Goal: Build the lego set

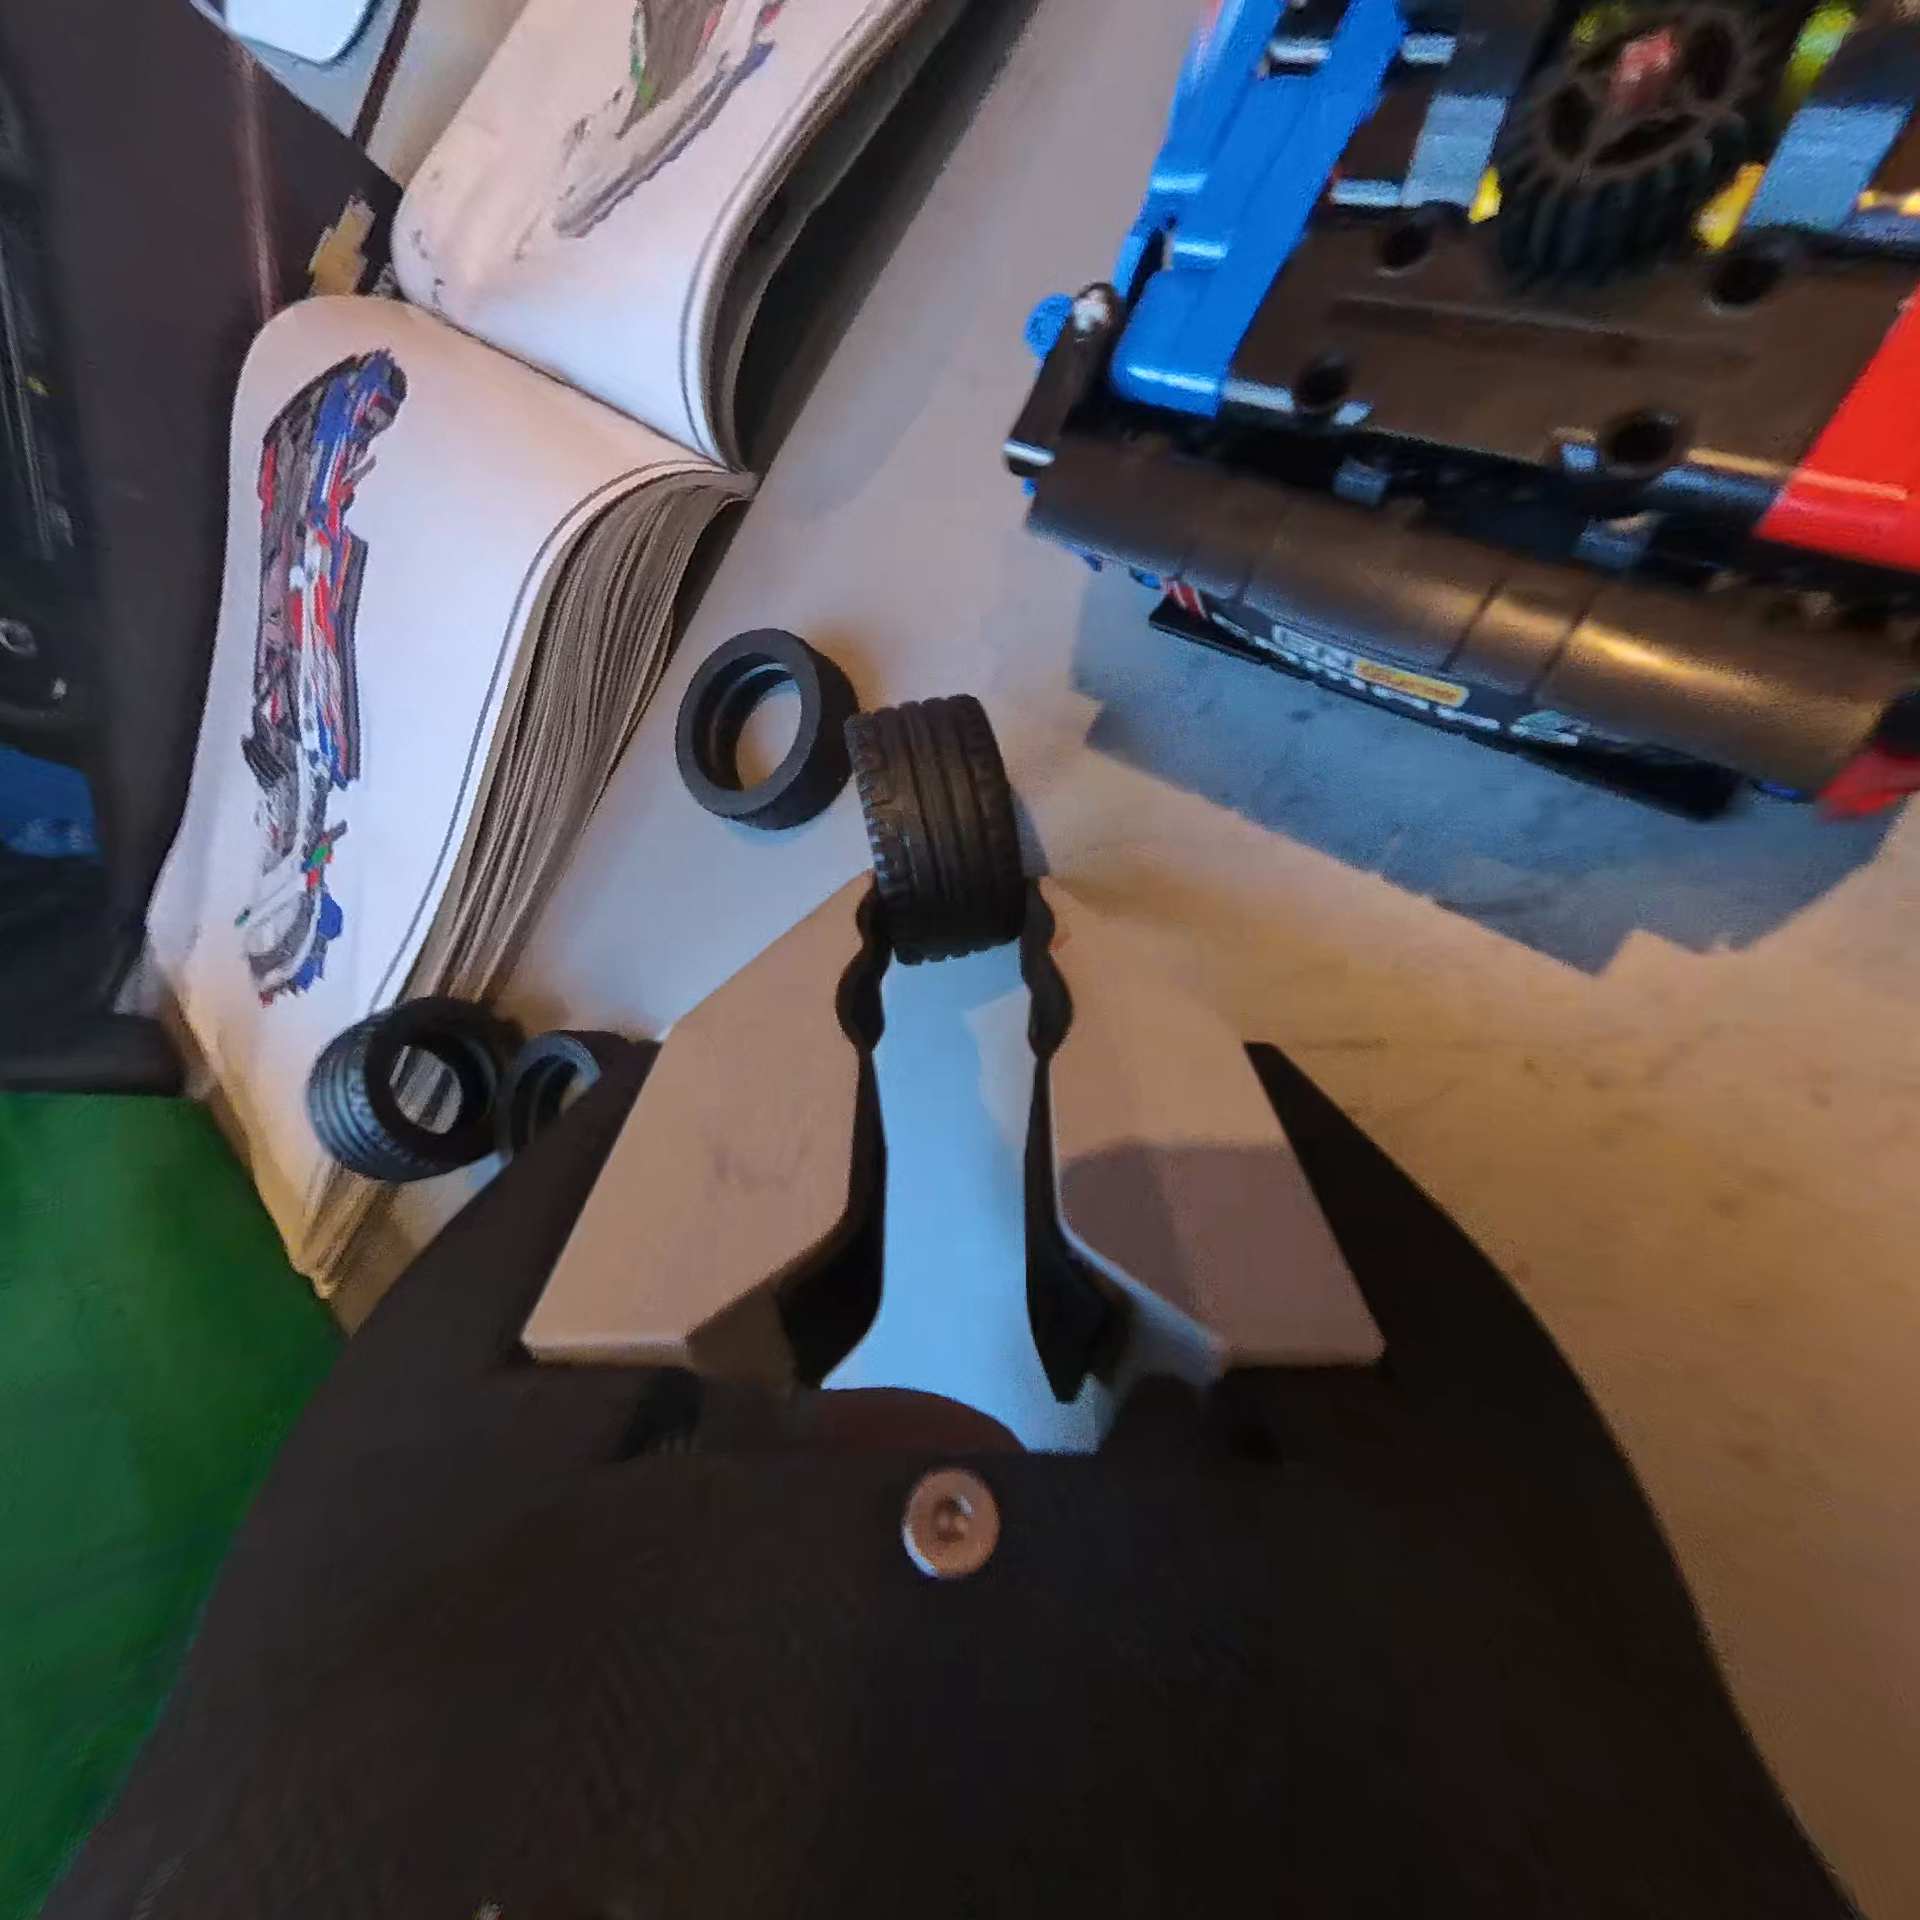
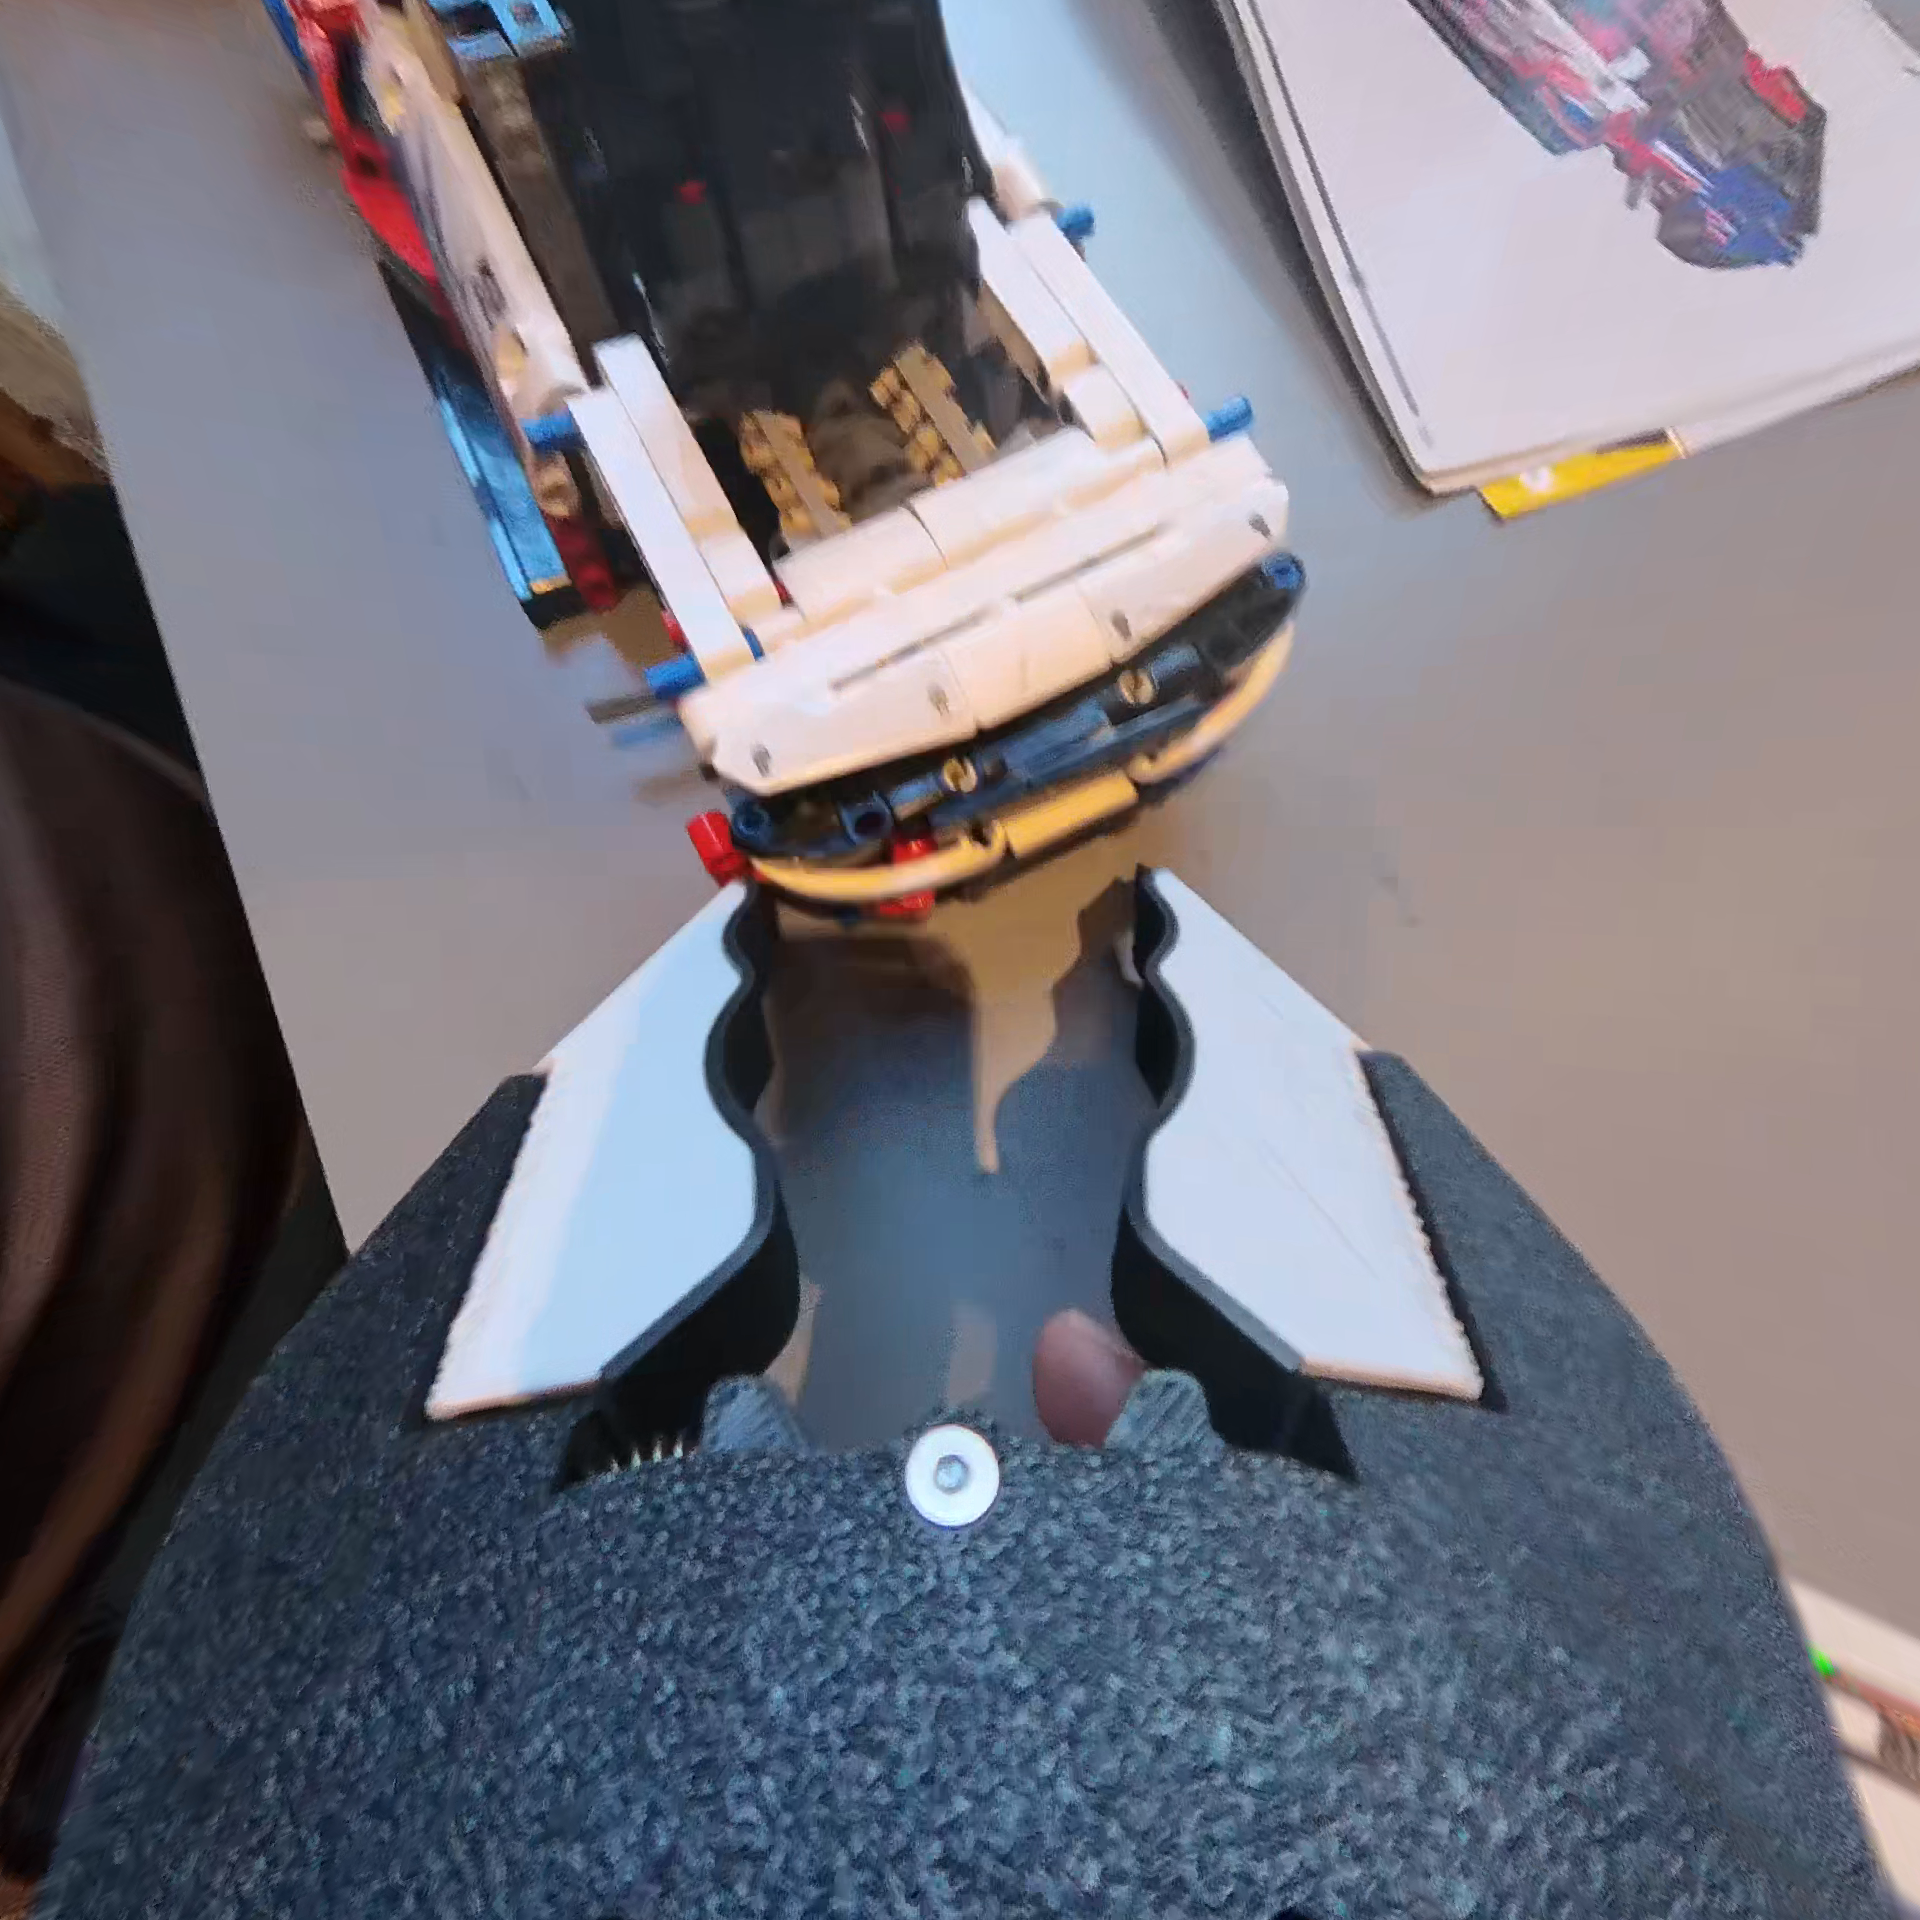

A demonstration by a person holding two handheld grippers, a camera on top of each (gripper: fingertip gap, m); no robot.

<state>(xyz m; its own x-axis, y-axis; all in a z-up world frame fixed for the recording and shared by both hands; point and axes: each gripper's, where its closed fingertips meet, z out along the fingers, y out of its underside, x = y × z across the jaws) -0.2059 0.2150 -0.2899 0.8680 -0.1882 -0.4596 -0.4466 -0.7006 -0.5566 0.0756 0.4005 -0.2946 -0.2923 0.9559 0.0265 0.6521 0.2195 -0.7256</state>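
My left gripper (image 1: 948, 914) is shut on a black treaded tyre (image 1: 935, 821), held upright above the table. A second black tyre (image 1: 764, 743) lies just left of it, and two more tyres (image 1: 410, 1086) rest by the manual's near corner. The partly built lego car (image 1: 1507, 416), black, blue and red, stands at the upper right. In the right wrist view my right gripper (image 2: 945, 904) is open and empty, its tips right at the white end of the car (image 2: 935, 623).
An open instruction manual (image 1: 416, 675) lies at the left of the table, and it also shows in the right wrist view (image 2: 1610, 229) at the upper right. A green surface (image 1: 125, 1403) lies beyond the table's left edge. A fingertip (image 2: 1081, 1371) shows between the right fingers' bases. My right fingertips sit around 35 cm from my left ones.
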